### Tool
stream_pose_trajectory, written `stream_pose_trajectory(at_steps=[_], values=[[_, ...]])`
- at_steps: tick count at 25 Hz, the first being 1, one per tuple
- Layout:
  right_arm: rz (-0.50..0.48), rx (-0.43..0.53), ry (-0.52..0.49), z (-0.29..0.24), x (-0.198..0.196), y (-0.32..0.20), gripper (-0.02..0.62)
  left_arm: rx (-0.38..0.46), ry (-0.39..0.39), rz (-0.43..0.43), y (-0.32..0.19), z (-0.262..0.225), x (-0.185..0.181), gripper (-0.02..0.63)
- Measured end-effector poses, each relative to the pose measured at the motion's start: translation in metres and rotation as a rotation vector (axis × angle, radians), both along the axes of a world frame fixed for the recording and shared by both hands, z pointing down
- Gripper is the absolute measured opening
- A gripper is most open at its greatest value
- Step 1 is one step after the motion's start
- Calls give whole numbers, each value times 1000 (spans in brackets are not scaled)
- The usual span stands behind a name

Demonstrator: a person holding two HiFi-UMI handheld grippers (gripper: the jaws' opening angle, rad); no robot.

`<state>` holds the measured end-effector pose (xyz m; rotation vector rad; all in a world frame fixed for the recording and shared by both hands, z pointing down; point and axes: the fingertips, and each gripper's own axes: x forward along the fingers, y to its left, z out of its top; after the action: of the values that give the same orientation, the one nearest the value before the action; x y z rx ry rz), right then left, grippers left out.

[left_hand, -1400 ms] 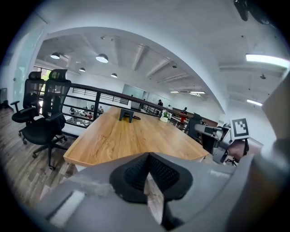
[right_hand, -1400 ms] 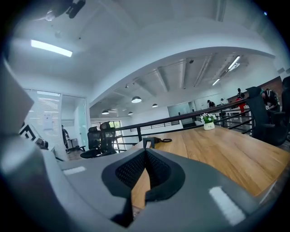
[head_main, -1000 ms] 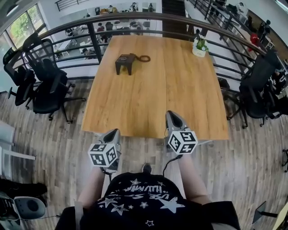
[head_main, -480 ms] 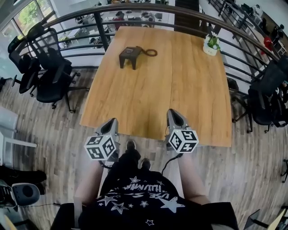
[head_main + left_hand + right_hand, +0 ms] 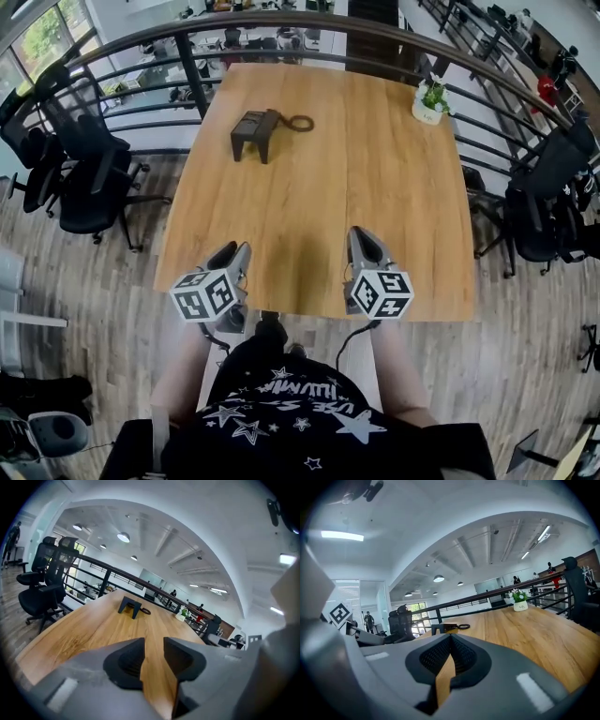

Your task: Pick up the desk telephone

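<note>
Next, steer left gripper (image 5: 233, 253), jaws just opening partway on nothing, toward phone (image 5: 251, 132) upper left on counter (image 5: 366, 178), right gripper (image 5: 362, 236) shut, empty.

Smooth wooden table (image 5: 375, 187), matt dark plastic telephone (image 5: 251, 133).

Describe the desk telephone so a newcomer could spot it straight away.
Find the big wooden table by the curved railing. At its far left lies the desk telephone, a dark, angular block with a looped cord; the only other item, a white-potted plant, stands far right.
</note>
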<state>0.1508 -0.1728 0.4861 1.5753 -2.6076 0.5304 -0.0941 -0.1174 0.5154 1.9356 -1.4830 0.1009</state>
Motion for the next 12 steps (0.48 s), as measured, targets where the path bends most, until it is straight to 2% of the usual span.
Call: stream_pose_trajectory(at_steps=[2,3,8,12], values=[[11,1,11,-4,3,-24,2,-6,20,27,-29,-5,5,138],[15,2,16,-7,4,-36,2,-9,37,36,-43,-7,7,164],[32,7,14,-22,9,-84,2,-27,174,47,-102,-20,15,297],[54,6,7,-29,10,-115,2,-51,294,51,-143,-28,15,337]])
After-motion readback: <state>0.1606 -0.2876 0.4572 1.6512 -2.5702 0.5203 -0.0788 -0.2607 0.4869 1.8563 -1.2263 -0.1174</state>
